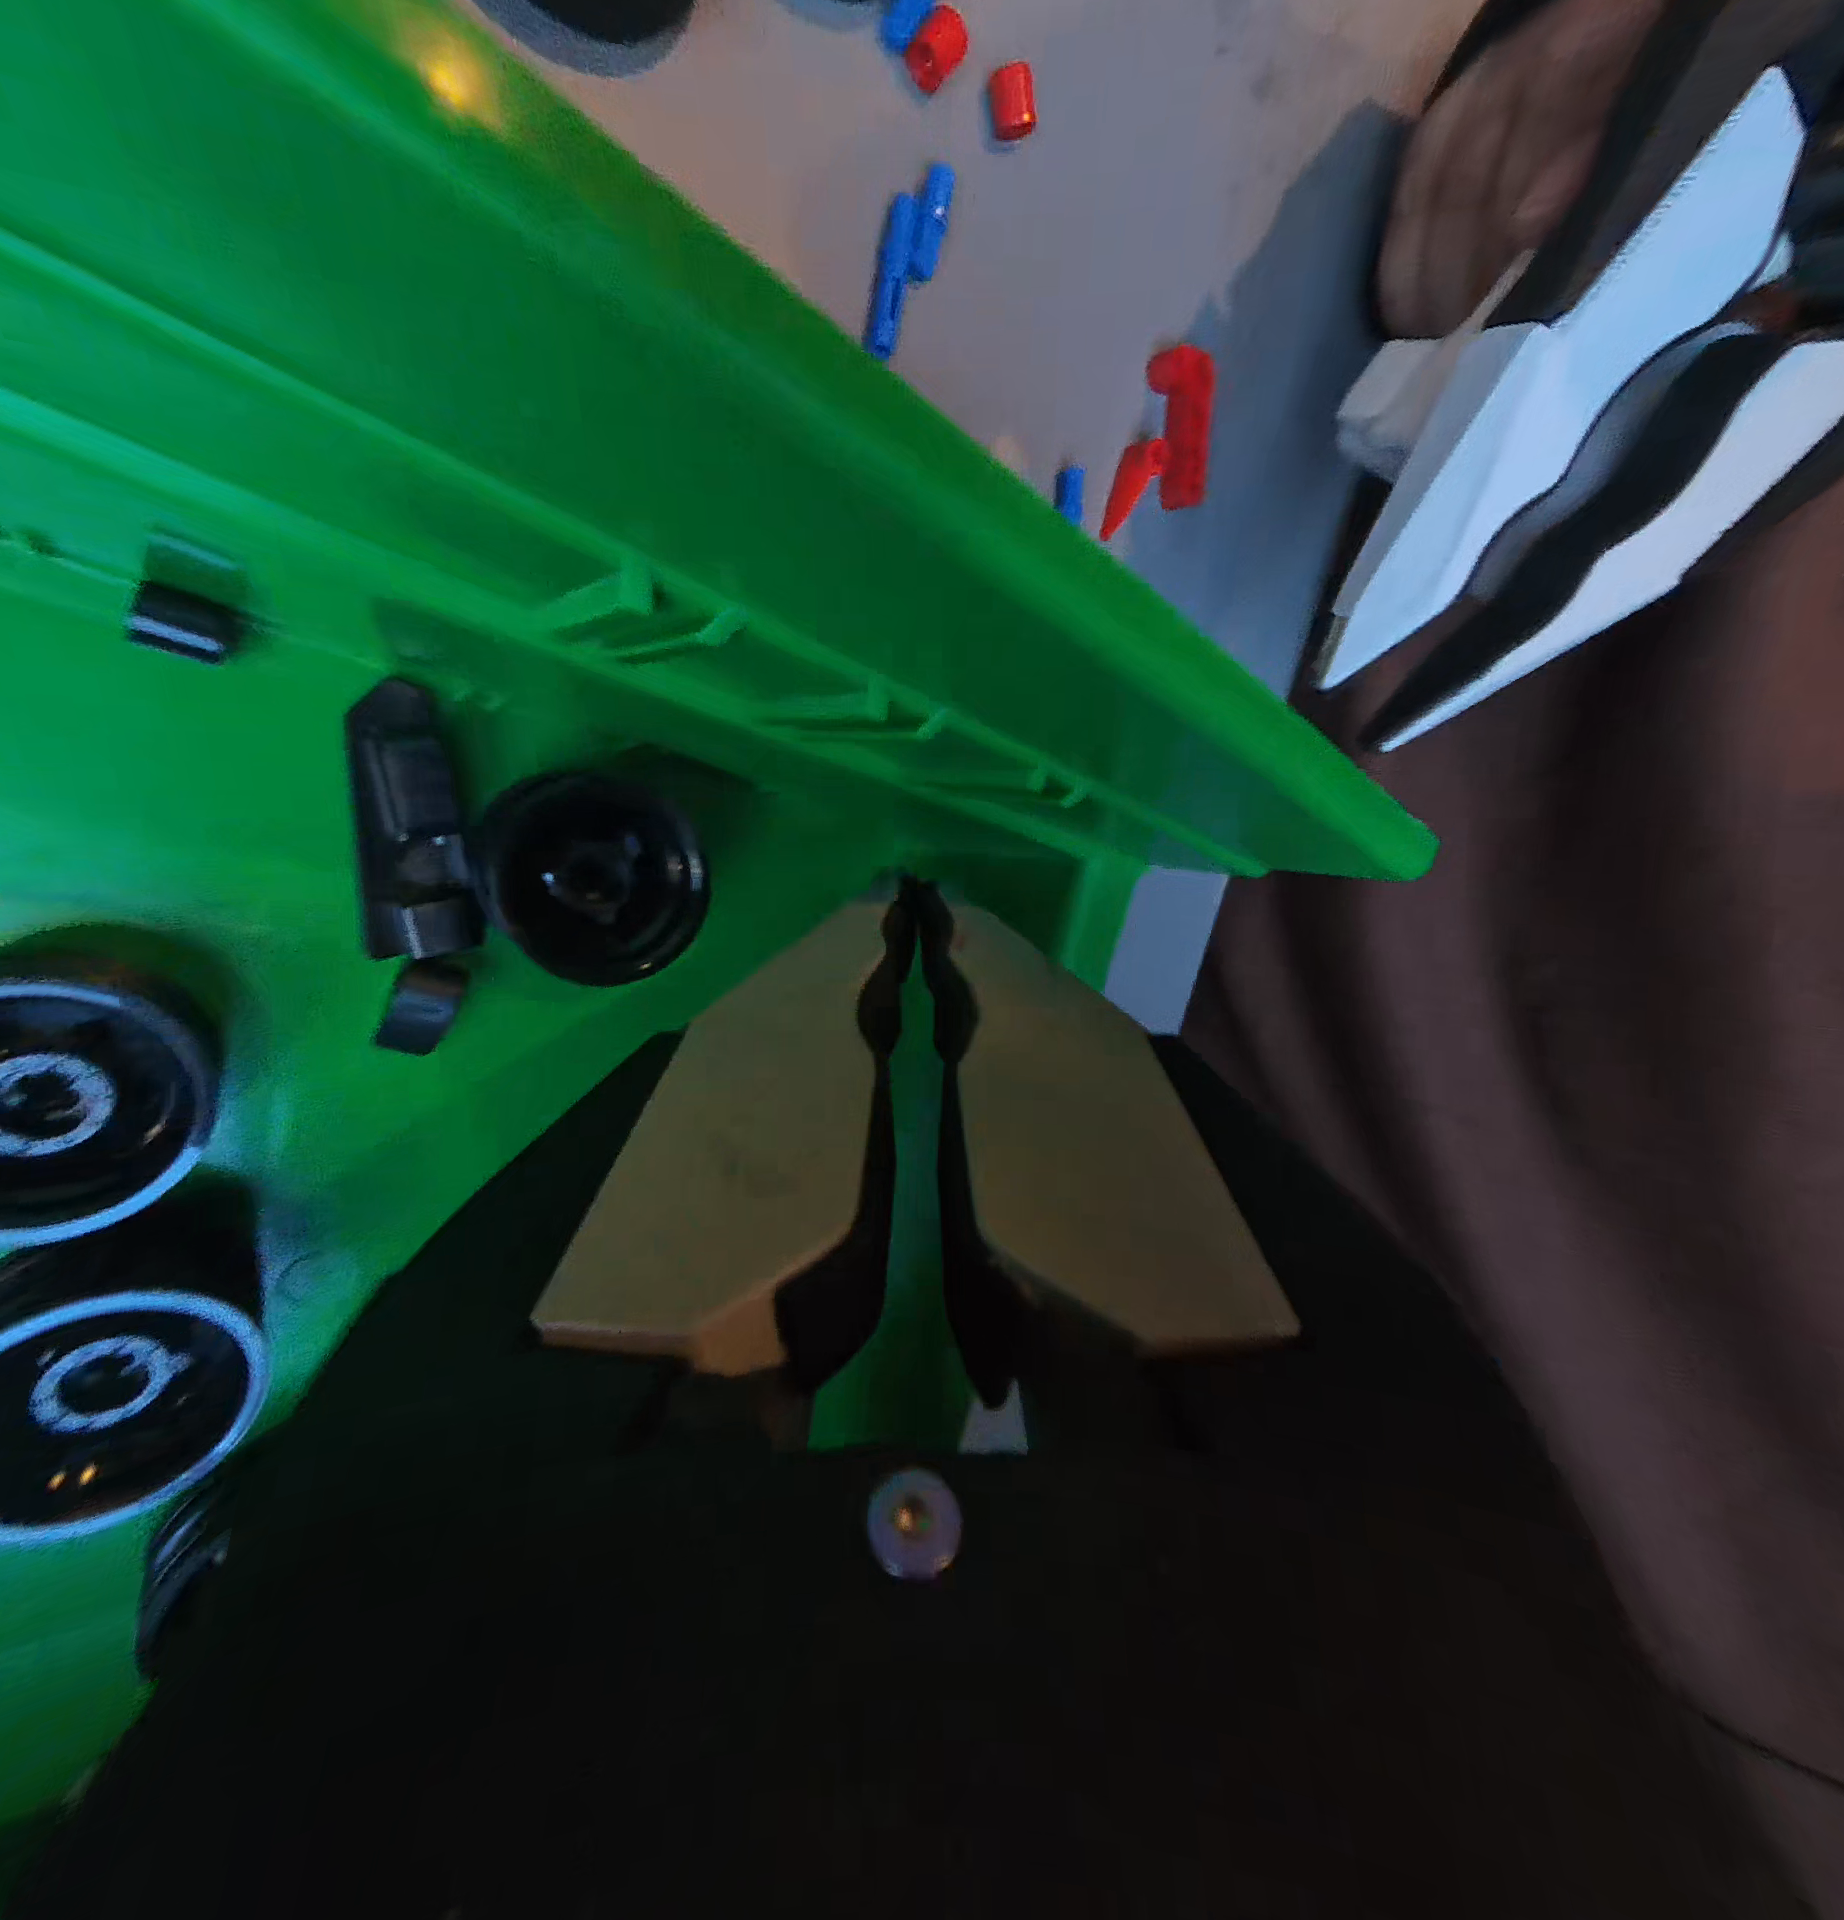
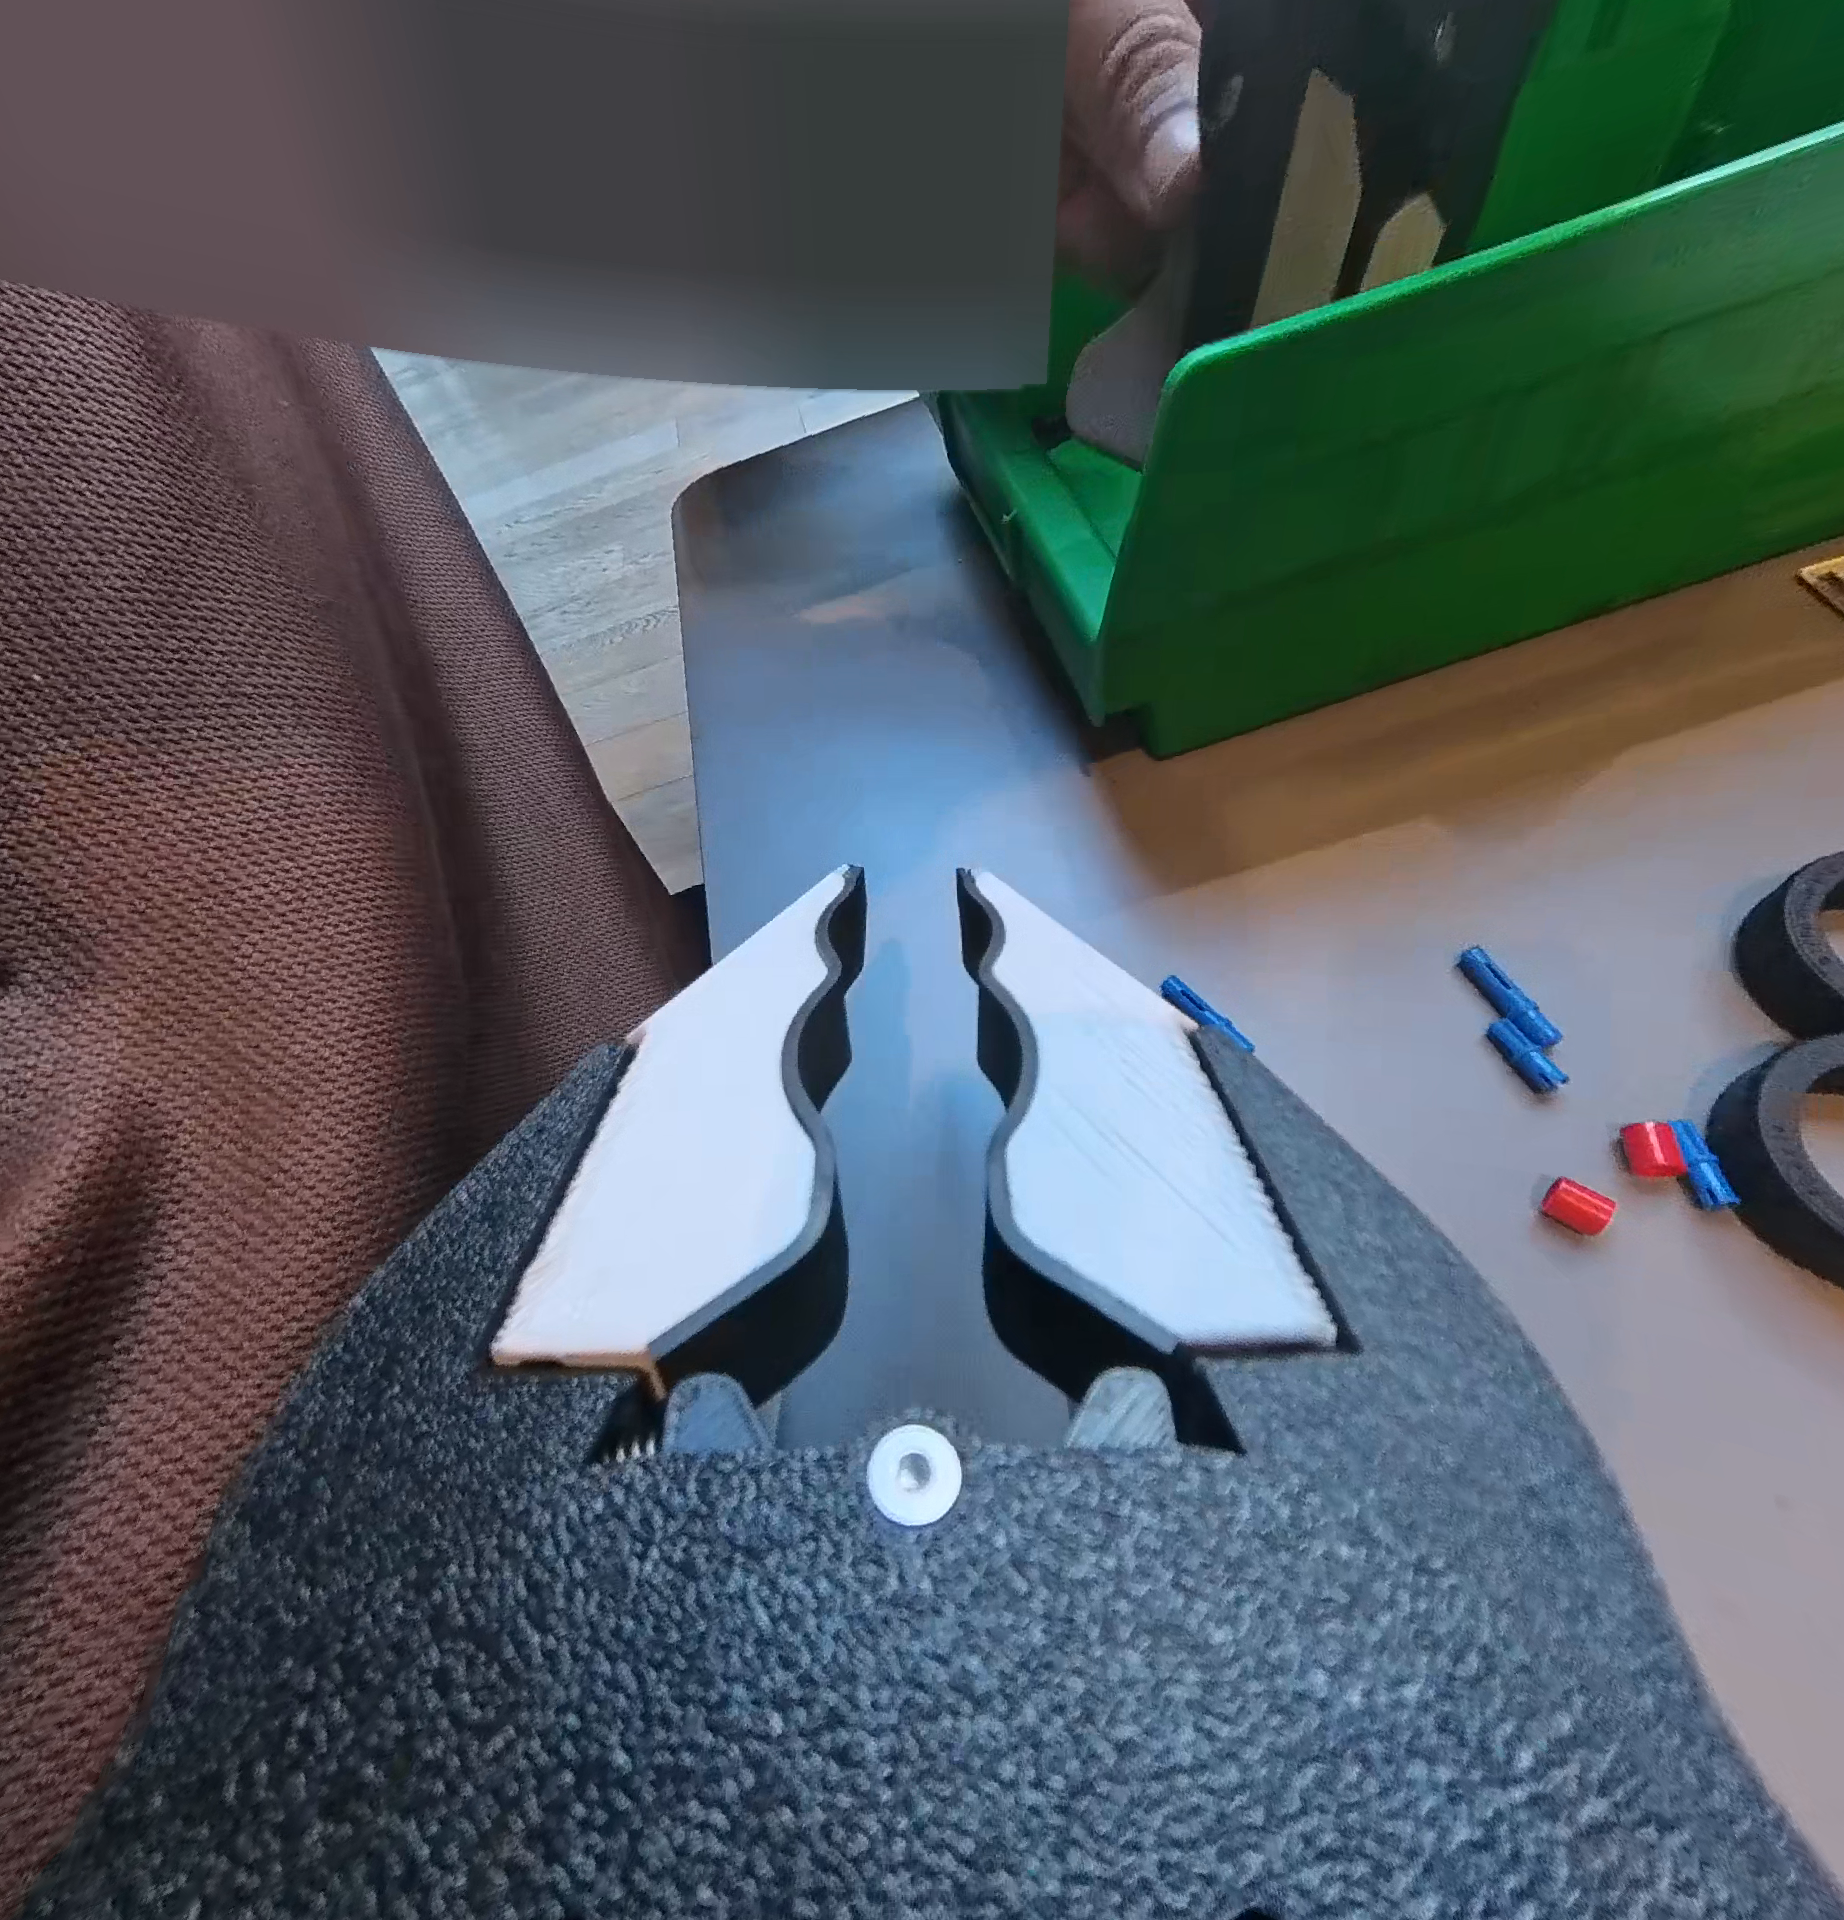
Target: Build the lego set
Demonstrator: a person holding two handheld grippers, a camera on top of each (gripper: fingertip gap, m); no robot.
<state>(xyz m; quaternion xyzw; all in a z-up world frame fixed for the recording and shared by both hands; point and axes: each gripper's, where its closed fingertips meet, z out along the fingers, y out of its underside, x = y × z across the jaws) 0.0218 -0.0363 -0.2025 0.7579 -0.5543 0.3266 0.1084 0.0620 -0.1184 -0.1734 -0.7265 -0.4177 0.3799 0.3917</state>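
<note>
My left gripper [image 1: 913,904] has tan fingers and is shut on the wall of a green bin [image 1: 482,416], which looks tilted. In the bin lie black wheels [image 1: 596,878] with rims [image 1: 56,1101] and a black connector [image 1: 404,821]. The right wrist view shows the same bin [image 2: 1417,499] at the far right with the left gripper [image 2: 1323,177] at its wall. My right gripper [image 2: 910,883] has white fingers, is open and empty, and hovers over the table's dark near edge [image 2: 793,675]. It also shows in the left wrist view [image 1: 1583,499].
Loose on the tan table [image 2: 1417,935] are blue pins [image 2: 1510,1018], red bushes [image 2: 1578,1205] and two black tyres [image 2: 1801,1164]. Blue pins [image 1: 907,260] and red pieces [image 1: 1178,436] lie beyond the bin. Brown fabric [image 2: 222,831] fills the left side. There is about 10 cm between the tips of the two grippers.
</note>
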